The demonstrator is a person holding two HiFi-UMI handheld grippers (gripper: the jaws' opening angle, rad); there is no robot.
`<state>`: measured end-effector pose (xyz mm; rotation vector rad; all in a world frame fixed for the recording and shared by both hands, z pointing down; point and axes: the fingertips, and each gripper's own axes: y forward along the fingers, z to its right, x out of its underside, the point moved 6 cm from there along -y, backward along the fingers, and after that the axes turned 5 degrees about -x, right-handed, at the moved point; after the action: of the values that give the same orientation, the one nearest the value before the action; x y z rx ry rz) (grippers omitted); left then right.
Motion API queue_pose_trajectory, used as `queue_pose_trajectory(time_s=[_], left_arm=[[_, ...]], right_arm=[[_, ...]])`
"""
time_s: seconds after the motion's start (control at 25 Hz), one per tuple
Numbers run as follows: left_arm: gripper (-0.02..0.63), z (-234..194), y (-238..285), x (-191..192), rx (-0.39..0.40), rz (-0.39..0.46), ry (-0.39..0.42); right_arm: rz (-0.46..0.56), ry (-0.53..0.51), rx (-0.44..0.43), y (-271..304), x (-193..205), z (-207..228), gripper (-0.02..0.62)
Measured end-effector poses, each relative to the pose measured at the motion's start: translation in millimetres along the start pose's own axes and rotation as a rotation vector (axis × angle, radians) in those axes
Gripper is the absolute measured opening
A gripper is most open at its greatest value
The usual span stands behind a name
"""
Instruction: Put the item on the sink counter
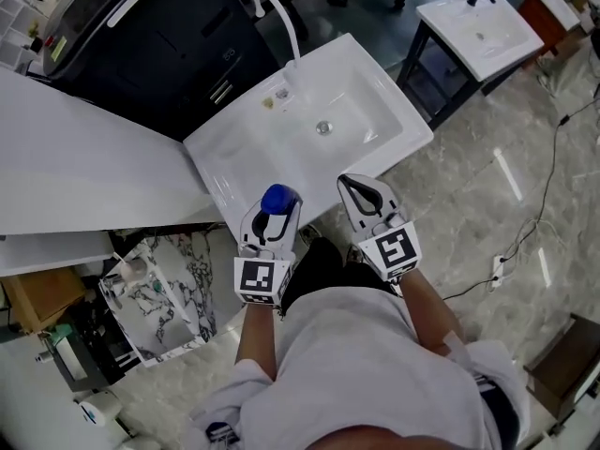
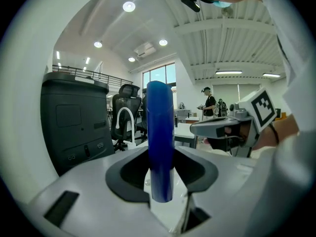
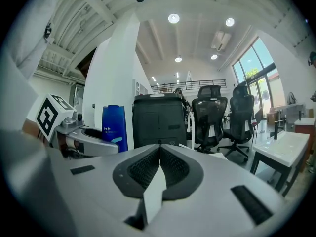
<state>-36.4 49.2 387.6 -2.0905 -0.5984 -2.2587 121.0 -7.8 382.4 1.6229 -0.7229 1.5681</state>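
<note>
A blue bottle [image 1: 278, 197] stands upright between the jaws of my left gripper [image 1: 278, 207], which is shut on it at the near edge of the white sink counter [image 1: 221, 169]. In the left gripper view the bottle [image 2: 160, 127] fills the gap of the left gripper [image 2: 161, 154], with the curved white faucet [image 2: 123, 125] behind. My right gripper [image 1: 349, 183] is shut and empty beside it, its tip over the counter's front rim. From the right gripper view, the right gripper [image 3: 159, 154] has its jaws closed together, and the bottle [image 3: 114, 127] shows at left.
The basin [image 1: 323, 120] has a drain and a faucet [image 1: 279, 15] at the back. A black cabinet [image 1: 159, 36] stands behind, a white tabletop [image 1: 75, 167] at left, a marble-patterned box [image 1: 169, 289] below it. A second sink [image 1: 478, 26] and floor cables [image 1: 553, 157] lie at right.
</note>
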Motion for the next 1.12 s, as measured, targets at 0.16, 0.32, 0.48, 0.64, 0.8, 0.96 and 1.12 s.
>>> queue_pose_trajectory(time_s=[0.16, 0.32, 0.48, 0.64, 0.8, 0.96, 1.12], left_arm=[[0.163, -23.5, 14.9, -0.5, 0.053, 0.011, 0.017], [0.163, -54.7, 31.6, 2.3, 0.096, 0.016, 0.029], [0.163, -88.5, 43.5, 6.1, 0.138, 0.019, 0.043], [0.163, -116.5, 53.5, 12.0, 0.179, 0.023, 0.038], [0.163, -134.4, 64.2, 18.3, 0.212, 0.033, 0.031], [0.163, -145.5, 71.2, 28.5, 0.249, 0.041, 0.011], [0.163, -153.3, 78.4, 38.8, 0.273, 0.01, 0.098]], right_arm=[[-0.03, 0.003, -0.004, 31.1, 0.8, 1.4, 0.005], [-0.064, -0.004, -0.001, 67.6, 3.7, 0.3, 0.005], [-0.095, -0.008, -0.007, 100.1, 4.7, -6.0, 0.005], [-0.143, -0.02, -0.017, 124.4, 8.5, -14.8, 0.005], [-0.162, 0.011, 0.007, 137.8, 20.0, -19.1, 0.005], [-0.205, 0.014, 0.015, 146.5, 31.5, -21.5, 0.005], [-0.213, 0.017, 0.026, 151.7, 36.8, -18.8, 0.005]])
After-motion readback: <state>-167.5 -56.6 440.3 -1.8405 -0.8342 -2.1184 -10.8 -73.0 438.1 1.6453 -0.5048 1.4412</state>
